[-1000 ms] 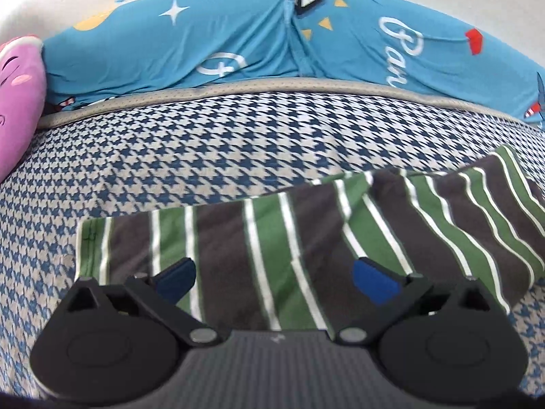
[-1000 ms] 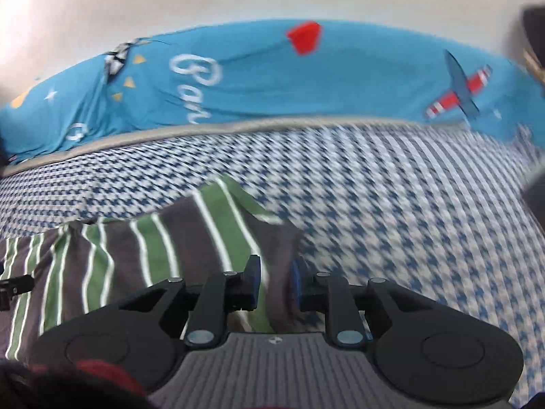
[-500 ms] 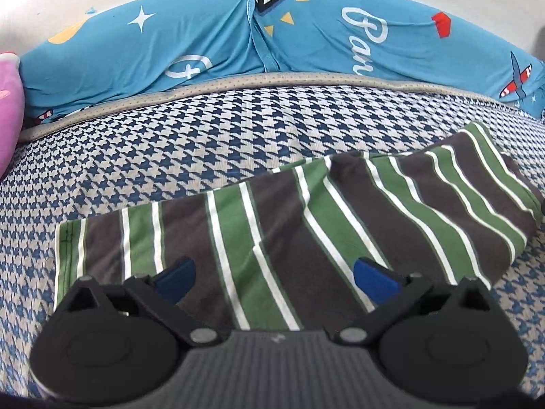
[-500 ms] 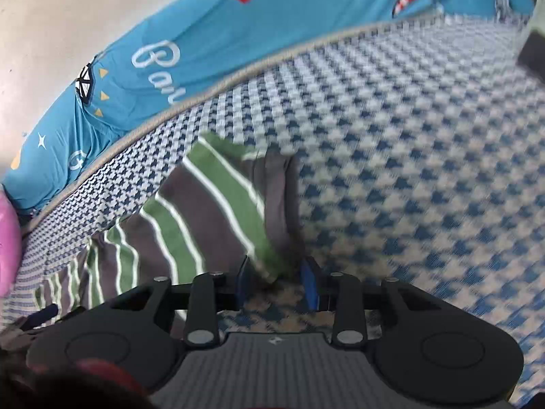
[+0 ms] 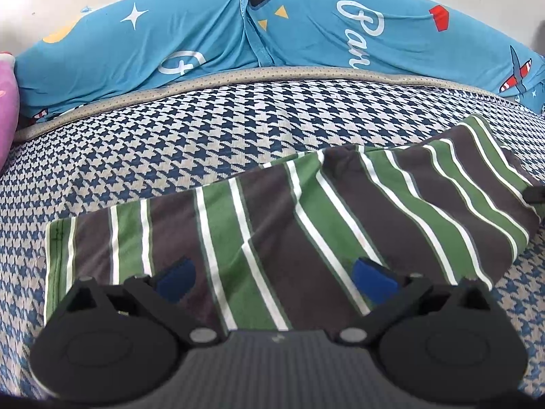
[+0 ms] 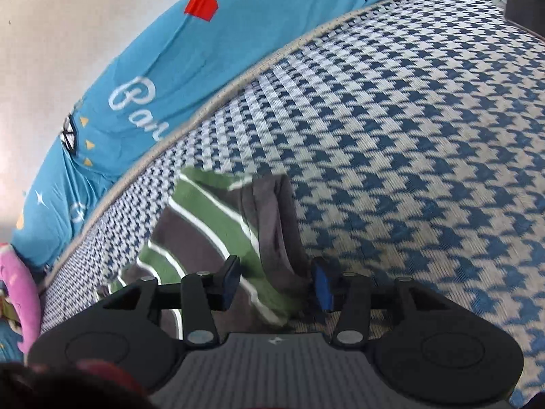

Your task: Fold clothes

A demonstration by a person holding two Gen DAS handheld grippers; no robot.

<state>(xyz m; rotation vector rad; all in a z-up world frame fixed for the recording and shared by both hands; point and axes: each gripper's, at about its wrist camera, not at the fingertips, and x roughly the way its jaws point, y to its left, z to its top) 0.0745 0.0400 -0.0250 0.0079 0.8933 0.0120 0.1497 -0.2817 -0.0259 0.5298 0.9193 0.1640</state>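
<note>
The left wrist camera is looking level and low across the houndstooth bed cover (image 5: pixel 211 129) toward the blue printed bedding (image 5: pixel 190 44) along the wall, sitting close over the striped garment (image 5: pixel 306 211). The right wrist camera is rolling sideways, tilting the same bedding (image 6: pixel 143 78) diagonally, hovering near the garment's end (image 6: pixel 211 225). Both views are sharing the garment, cover, bedding and pink cushion (image 6: pixel 20 289).
</note>
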